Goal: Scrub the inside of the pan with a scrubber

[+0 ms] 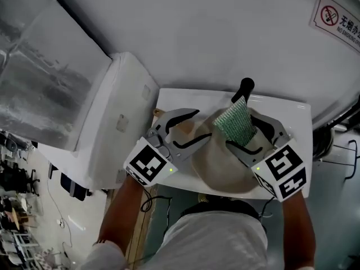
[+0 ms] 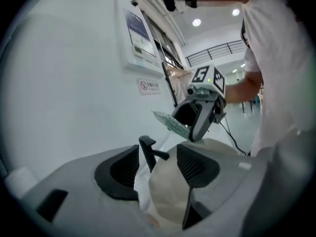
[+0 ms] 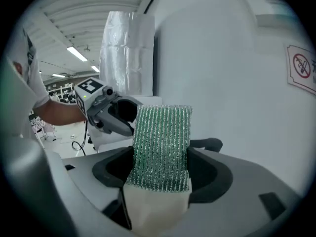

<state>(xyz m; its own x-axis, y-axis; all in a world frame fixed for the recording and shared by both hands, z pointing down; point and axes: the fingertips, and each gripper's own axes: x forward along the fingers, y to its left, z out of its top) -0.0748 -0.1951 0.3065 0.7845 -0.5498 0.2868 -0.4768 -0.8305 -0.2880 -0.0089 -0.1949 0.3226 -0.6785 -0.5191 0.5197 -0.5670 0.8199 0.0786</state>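
A cream pan (image 1: 222, 167) with a black handle (image 1: 246, 88) rests on a white table (image 1: 293, 112). My right gripper (image 1: 247, 134) is over the pan, shut on a green mesh scrubber (image 1: 235, 122) that stands up between its jaws (image 3: 162, 142). My left gripper (image 1: 184, 129) is at the pan's left rim with its jaws wide apart. In the left gripper view the pan (image 2: 170, 194) lies low between the pads (image 2: 195, 164) and neither pad visibly presses on it. The pan's handle (image 2: 148, 153) points away beyond them.
A white box-like unit (image 1: 112, 128) stands against the table's left side, and a foil-wrapped surface (image 1: 34, 77) lies further left. A white wall with a no-smoking sign (image 1: 337, 18) runs behind the table. Cables (image 1: 349, 151) hang at the right.
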